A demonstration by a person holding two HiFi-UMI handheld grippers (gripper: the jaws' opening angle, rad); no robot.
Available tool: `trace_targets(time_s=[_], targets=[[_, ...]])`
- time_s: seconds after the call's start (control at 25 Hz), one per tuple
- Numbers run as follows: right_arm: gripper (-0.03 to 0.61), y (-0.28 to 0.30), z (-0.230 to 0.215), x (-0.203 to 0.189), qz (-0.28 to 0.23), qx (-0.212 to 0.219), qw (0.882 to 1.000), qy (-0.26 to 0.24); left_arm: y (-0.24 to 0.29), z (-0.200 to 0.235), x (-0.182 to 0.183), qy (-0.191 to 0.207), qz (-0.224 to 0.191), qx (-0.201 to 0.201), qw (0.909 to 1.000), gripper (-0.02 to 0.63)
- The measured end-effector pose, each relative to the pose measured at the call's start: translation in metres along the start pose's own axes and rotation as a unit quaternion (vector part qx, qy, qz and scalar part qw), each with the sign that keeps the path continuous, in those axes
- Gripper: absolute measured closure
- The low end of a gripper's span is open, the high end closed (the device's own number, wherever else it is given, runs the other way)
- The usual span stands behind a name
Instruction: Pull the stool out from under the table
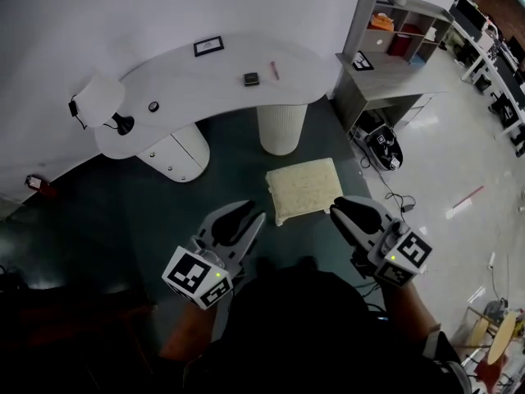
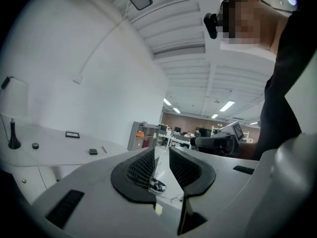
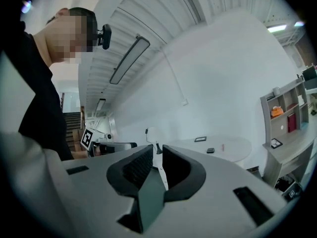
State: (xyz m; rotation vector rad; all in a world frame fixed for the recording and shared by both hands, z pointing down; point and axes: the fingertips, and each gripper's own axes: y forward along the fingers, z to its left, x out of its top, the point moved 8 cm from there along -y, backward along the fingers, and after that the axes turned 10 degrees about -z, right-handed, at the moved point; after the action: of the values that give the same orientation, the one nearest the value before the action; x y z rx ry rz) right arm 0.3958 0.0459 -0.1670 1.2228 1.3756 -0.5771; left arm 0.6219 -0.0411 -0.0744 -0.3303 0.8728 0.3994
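Both pairs of jaws stand only a crack apart with nothing between them. The left gripper (image 2: 161, 152) and right gripper (image 3: 157, 151) are empty, held side by side above the floor. Just ahead of their tips and between them sits the stool (image 1: 303, 187), cream cushion up, clear of the table (image 1: 205, 76) beyond it. It's out far enough, I'd say, so no grip is needed.
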Motion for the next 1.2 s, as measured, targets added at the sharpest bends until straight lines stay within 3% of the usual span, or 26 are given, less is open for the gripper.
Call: trace_targets(time_s=[0.2,0.4,0.64,0.96,1.2], targets=[[0.526,-0.016,-0.013,0.016,0.002,-0.012,1.000,-0.015,0.004,-0.019,0.006,-0.002,-0.014,0.017,0.9998,0.548],[0.540,-0.017,-0.016,0.030,-0.023,-0.015,1.000,0.006,0.011,-0.031,0.007,0.024,-0.017,0.033,0.9990,0.559],[0.558,-0.027,-0.015,0.040,-0.035,0.000,0.999,-0.002,0.020,-0.043,0.010,0.044,-0.021,0.044,0.9978,0.571],[0.561,-0.053,-0.016,0.037,-0.012,0.000,0.999,-0.045,0.030,-0.064,0.015,0.055,-0.019,0.040,0.9975,0.580],[0.561,-0.057,-0.019,0.033,-0.008,-0.005,0.999,-0.043,0.032,-0.063,0.013,0.055,-0.017,0.040,0.9975,0.583]])
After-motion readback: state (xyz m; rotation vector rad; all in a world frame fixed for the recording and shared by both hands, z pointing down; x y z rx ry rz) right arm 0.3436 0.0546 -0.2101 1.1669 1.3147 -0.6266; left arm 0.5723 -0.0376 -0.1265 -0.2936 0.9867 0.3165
